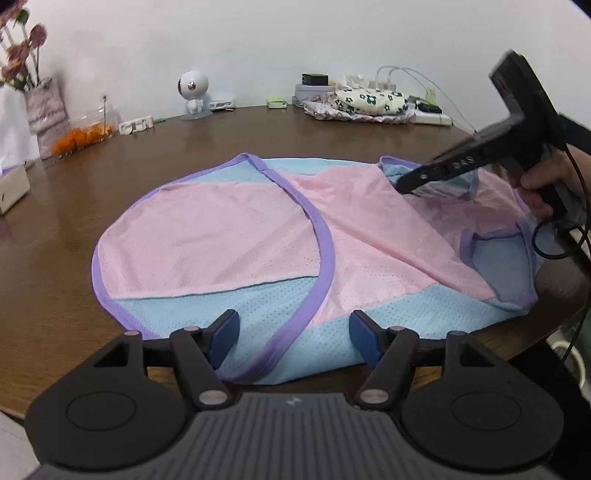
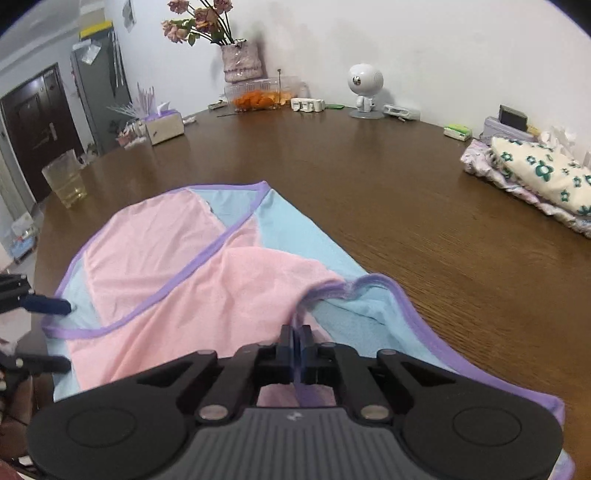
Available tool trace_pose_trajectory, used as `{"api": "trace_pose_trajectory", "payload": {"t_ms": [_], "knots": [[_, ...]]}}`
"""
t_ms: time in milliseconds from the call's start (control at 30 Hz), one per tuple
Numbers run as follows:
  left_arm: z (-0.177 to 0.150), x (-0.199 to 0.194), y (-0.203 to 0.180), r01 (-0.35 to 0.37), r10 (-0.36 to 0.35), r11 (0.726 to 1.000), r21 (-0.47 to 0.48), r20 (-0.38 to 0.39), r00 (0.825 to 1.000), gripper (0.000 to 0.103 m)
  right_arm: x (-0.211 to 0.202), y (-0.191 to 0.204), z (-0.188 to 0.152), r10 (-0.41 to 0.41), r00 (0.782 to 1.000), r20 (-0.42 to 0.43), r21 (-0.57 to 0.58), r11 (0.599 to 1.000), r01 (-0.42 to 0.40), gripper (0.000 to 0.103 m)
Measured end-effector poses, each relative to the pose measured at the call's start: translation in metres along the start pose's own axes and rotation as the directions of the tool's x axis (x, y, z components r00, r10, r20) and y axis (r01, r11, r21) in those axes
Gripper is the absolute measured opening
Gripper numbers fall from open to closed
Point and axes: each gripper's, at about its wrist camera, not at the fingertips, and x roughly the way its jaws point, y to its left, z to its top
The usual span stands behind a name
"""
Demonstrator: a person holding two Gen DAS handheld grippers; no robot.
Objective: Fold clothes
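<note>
Garment (image 1: 229,236): pink-and-blue mesh top, purple trim, spread flat on wooden table (image 1: 332,133) (centre).
Right gripper (image 2: 295,334): clenched on garment's purple-edged fold, at 6 o'clock.
Left gripper (image 1: 293,332): jaws apart over blue hem, pads not pressing.
Folded clothes (image 2: 532,170): at 3 o'clock.

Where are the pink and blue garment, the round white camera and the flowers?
garment (image 1: 229,236): left wrist view, pink panel.
white camera (image 2: 365,79): right wrist view, round head.
flowers (image 2: 201,18): right wrist view, blooms.

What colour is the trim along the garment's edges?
Purple; the trim borders the pink and light blue garment, clearest in the left wrist view.
</note>
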Motion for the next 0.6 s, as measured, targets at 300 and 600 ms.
{"api": "trace_pose_trajectory", "payload": {"t_ms": [300,600], "knots": [[0.003,0.003,0.005,-0.019,0.019,1.000,0.003,-0.017,1.000,0.073,-0.021,-0.016,-0.010,0.005,0.998,0.059,0.021,1.000,-0.006,0.017],[-0.005,-0.004,0.011,-0.058,0.058,0.998,-0.033,-0.008,0.998,0.080,0.009,0.003,0.007,0.022,1.000,0.014,-0.047,0.999,-0.021,0.005]]}}
